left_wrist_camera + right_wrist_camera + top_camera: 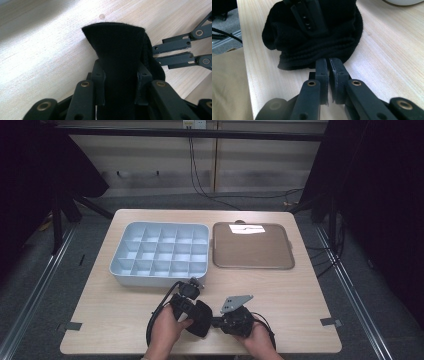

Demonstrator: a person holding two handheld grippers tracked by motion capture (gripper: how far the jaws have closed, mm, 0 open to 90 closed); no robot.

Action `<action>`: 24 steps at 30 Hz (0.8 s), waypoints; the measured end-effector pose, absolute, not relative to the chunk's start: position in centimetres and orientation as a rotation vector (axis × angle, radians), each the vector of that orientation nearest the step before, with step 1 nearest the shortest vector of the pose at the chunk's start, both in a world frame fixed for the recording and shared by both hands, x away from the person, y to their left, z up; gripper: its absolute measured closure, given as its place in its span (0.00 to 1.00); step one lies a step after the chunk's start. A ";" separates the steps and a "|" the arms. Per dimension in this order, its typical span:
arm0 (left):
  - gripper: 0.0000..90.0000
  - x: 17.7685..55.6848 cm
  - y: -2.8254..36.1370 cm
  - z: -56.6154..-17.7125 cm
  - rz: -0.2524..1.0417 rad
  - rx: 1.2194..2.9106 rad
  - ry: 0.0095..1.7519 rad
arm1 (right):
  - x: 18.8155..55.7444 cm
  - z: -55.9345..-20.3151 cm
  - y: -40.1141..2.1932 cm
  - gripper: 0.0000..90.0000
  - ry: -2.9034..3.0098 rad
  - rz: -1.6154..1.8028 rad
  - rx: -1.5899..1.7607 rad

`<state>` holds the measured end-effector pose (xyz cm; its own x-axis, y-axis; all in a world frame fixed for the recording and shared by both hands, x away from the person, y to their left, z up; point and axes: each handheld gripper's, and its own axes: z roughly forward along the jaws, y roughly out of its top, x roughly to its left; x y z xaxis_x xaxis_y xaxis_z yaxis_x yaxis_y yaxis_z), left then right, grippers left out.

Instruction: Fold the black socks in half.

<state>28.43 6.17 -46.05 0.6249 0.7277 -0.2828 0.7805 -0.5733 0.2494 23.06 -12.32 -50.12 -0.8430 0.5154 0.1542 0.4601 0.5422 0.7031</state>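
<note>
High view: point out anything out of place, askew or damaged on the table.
Nothing stands out. The grey divided tray and the brown tray sit square, side by side; the black cloth lies bunched near the front edge, gripped by both grippers.

You are working in a recording studio or lab set-up, not a home. The pale wooden table [125, 320] beneath your grippers stands alone on grey carpet, with metal floor rails [35, 285] running along both sides of it. Black curtains [30, 165] hang to either side beyond your hands. Ahead of the grippers, cables [200, 180] trail down a panelled wall and across the floor. Tape marks [72, 326] sit at the table's near corners, level with your hands, fixing where things go.
</note>
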 end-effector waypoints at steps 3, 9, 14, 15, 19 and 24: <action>0.78 28.4 6.0 -45.9 -0.199 2.510 1.207 | 23.1 -50.1 -12.4 0.93 2.697 1.204 0.848; 0.78 28.4 6.3 -45.9 -0.213 2.502 1.210 | 23.1 -50.1 -12.4 0.91 2.701 1.204 0.848; 0.79 28.5 6.8 -45.7 -0.226 2.495 1.219 | 23.2 -50.1 -12.3 0.86 2.700 1.202 0.844; 0.79 28.6 6.9 -45.6 -0.225 2.497 1.219 | 23.2 -50.1 -12.3 0.85 2.699 1.207 0.838; 0.79 28.8 7.3 -45.3 -0.232 2.494 1.220 | 23.3 -50.0 -12.6 0.80 2.688 1.198 0.848; 0.79 29.1 7.9 -44.9 -0.240 2.475 1.234 | 23.3 -49.8 -12.9 0.70 2.651 1.189 0.861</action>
<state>29.10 7.92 -44.94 0.6035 0.7356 -0.3077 0.7973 -0.5519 0.2445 23.35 -12.92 -49.84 -0.8329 0.5393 0.1245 0.4517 0.5322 0.7160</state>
